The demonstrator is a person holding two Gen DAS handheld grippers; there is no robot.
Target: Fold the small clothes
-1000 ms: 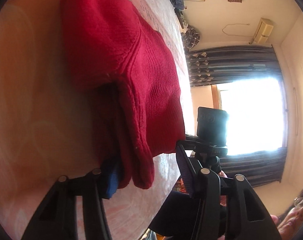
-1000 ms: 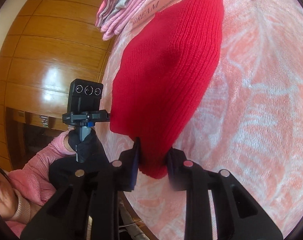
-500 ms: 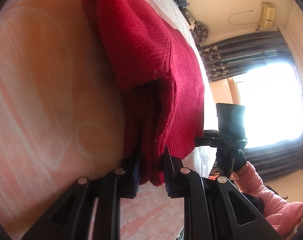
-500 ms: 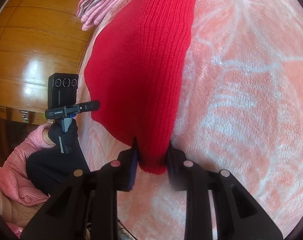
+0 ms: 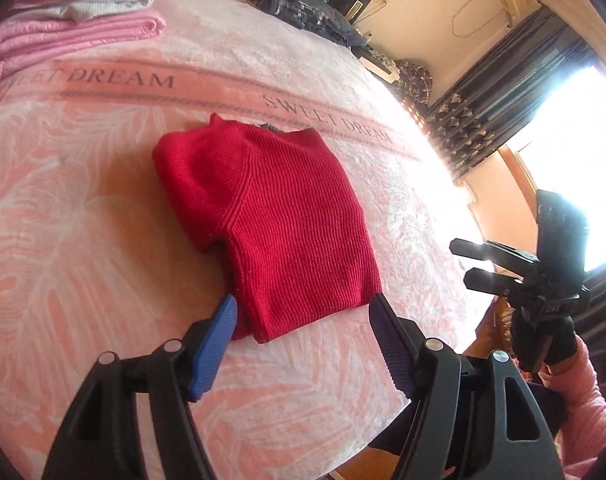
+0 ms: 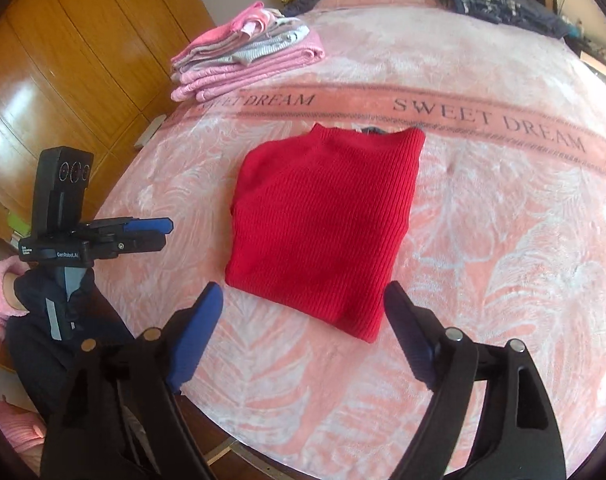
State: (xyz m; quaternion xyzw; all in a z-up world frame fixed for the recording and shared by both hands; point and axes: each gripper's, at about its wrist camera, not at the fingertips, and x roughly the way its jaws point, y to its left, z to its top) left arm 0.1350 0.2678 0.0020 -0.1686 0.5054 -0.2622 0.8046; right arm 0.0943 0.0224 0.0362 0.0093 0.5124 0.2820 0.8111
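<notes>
The left gripper [image 5: 303, 312] has its fingers spread wide and holds nothing; the right gripper [image 6: 303, 304] is the same. The folded red sweater [image 6: 323, 224] lies flat on the pink blanket [image 6: 503, 240], just ahead of both.

The blanket [image 6: 503, 208] under my tongs carried a woven band reading "SWEET DREAM", printed twice along its width in both views. My left gripper [image 6: 159, 232], seen from the right wrist, bore "GenRobot.AI" on its body; a smaller label beside it was unreadable
</notes>
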